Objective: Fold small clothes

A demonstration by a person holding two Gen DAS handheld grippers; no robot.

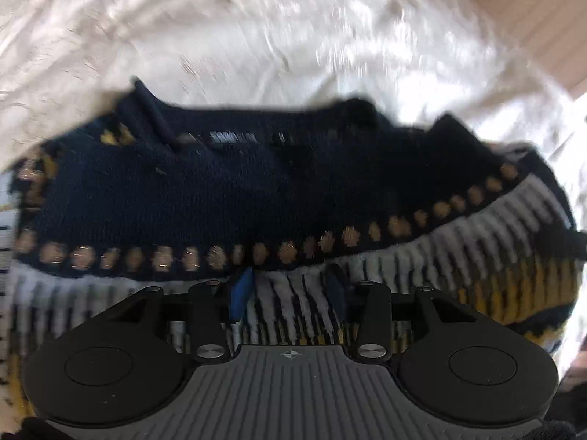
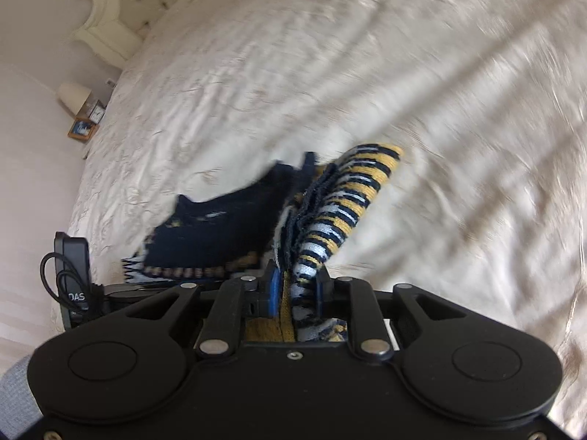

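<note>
Sweater [image 1: 227,190], knitted: navy yoke, a row of tan dots, white-and-navy stripes, mustard bands lower down. It is lifted off the bedspread [image 1: 293,36] and hangs between the two tongs.

Left gripper [image 1: 290,295]: blue pads [image 1: 242,293] stand moderately apart, striped knit lying between them. Whether the pads actually pinch the cloth cannot be told; this view is motion-blurred. Just beyond, the dotted band, then the navy yoke with the neck edge uppermost. A neck label [image 1: 223,136] carries pale lettering, too blurred to read.

Right gripper [image 2: 295,289]: jaws nearly closed, clamped on a bunched fold of the sweater [image 2: 330,212]; mustard and striped layers stand up edge-on from the pads. Navy part trails off to the left.

Lower left of the right view, a black device [image 2: 73,278] with a looped cable; the letters "DAS" are readable, the rest is cut off.

Farther: cream bedspread, wrinkled. Beyond it a tufted headboard [image 2: 121,3], a lamp [image 2: 75,97], a small clock [image 2: 97,113] and a framed picture [image 2: 82,129].
</note>
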